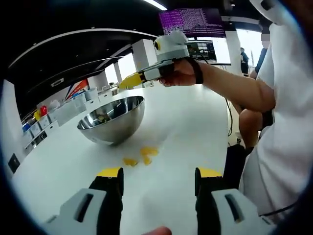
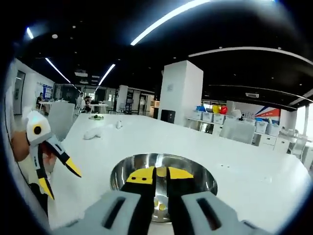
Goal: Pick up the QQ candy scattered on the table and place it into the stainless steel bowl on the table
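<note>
**Some candy in the bowl, some left on the desk**

The left claw [image 1: 159, 178] is released over the white desk [image 1: 195, 122]; loose candies [image 1: 142, 155] lie beside the steel bowl [image 1: 113, 119]. The right claw [image 2: 160, 174] grasps one candy [image 2: 161, 171] above the bowl, which already holds a few.

No text, label or number is clear enough to read.
</note>
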Tool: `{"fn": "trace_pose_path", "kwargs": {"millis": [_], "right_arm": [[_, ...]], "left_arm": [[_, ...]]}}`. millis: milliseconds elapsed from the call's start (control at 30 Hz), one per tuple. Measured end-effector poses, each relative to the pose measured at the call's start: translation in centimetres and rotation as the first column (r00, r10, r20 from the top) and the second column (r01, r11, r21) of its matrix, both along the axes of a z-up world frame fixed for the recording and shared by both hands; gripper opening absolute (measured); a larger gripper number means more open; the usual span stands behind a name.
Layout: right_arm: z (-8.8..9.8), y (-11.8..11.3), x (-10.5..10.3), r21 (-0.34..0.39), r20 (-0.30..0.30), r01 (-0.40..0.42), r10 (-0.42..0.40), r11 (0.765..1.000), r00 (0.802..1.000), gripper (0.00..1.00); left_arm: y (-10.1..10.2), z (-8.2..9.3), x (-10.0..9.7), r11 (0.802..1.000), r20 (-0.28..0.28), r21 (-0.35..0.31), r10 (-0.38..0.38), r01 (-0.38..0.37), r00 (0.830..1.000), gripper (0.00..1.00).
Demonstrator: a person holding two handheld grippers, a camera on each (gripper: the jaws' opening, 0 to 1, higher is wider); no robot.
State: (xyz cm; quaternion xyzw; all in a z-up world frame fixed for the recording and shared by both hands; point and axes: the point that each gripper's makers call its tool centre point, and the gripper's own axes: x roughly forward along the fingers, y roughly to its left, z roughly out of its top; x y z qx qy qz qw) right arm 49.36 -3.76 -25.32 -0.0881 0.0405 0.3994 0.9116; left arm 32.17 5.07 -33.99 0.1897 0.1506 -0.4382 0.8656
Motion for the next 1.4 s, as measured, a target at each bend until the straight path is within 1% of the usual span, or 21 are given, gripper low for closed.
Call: {"fn": "trace_pose_path", "kwargs": {"millis": [133, 200, 300, 400, 467, 533, 567, 633, 867, 1000, 1067, 1167, 1300, 1400], "right_arm": [[-1.0, -0.4, 1.1, 0.013, -0.039, 0.026, -0.026, 1.0, 0.999, 0.09], [-1.2, -0.5, 1.4, 0.014, -0.044, 0.035, -0.034, 0.999, 0.998, 0.09], [-1.7, -0.7, 1.7, 0.013, -0.069, 0.048, -0.047, 0.999, 0.997, 0.09], [-2.4, -0.5, 1.4, 0.001, -0.085, 0.04, -0.04, 0.999, 0.996, 0.1], [-2.7, -0.5, 1.4, -0.018, -0.081, 0.036, -0.037, 0.999, 0.996, 0.12], [-2.7, -0.4, 1.3, -0.022, -0.074, 0.024, -0.026, 0.999, 0.997, 0.21], [-2.8, -0.4, 1.3, -0.025, -0.074, 0.02, -0.022, 0.999, 0.997, 0.22], [-2.7, -0.4, 1.1, -0.027, -0.065, 0.019, -0.02, 0.999, 0.998, 0.2], [-2.0, -1.0, 0.7, -0.014, -0.051, 0.019, -0.02, 1.0, 0.998, 0.2], [-1.2, -1.1, -0.5, -0.004, -0.038, 0.013, -0.013, 1.0, 0.999, 0.2], [-0.7, -1.4, -1.3, 0.016, -0.029, 0.003, -0.002, 1.0, 1.0, 0.21], [-0.2, -2.0, -2.7, 0.029, -0.027, -0.007, 0.008, 1.0, 1.0, 0.21], [-0.1, -2.3, -4.2, 0.029, -0.022, -0.024, 0.025, 0.999, 0.999, 0.21], [-0.4, -2.2, -5.8, 0.005, -0.011, -0.065, 0.065, 0.998, 0.998, 0.21]], "left_arm": [[0.1, 0.0, 0.1, 1.0, -0.002, -0.003, 0.006, -0.006, 1.0, 0.59], [0.1, -0.1, 0.1, 1.0, -0.003, -0.004, 0.007, -0.007, 1.0, 0.59], [-0.1, -0.2, 0.1, 1.0, -0.007, -0.008, 0.004, -0.004, 1.0, 0.59], [-0.1, -0.6, 0.3, 1.0, -0.016, -0.003, 0.006, -0.006, 1.0, 0.59], [0.0, -0.6, 0.3, 1.0, -0.017, 0.002, 0.006, -0.006, 1.0, 0.59], [0.0, -0.4, 0.3, 1.0, -0.014, 0.0, 0.006, -0.006, 1.0, 0.59], [0.0, -0.3, 0.4, 1.0, -0.012, -0.002, 0.009, -0.009, 1.0, 0.59], [0.1, -0.3, 0.5, 1.0, -0.011, -0.002, 0.016, -0.016, 1.0, 0.59], [-0.1, -0.4, 0.6, 1.0, -0.013, -0.001, 0.016, -0.016, 1.0, 0.59], [-0.1, -0.4, 0.7, 1.0, -0.013, 0.001, 0.019, -0.019, 1.0, 0.59], [0.0, -0.4, 0.7, 1.0, -0.011, 0.006, 0.024, -0.023, 1.0, 0.59], [0.1, -0.4, 0.7, 1.0, -0.012, 0.002, 0.028, -0.028, 1.0, 0.59], [0.1, -0.6, 0.8, 1.0, -0.016, -0.001, 0.027, -0.027, 0.999, 0.59], [0.0, -0.4, 0.9, 1.0, -0.015, -0.005, 0.026, -0.026, 1.0, 0.59]]}}
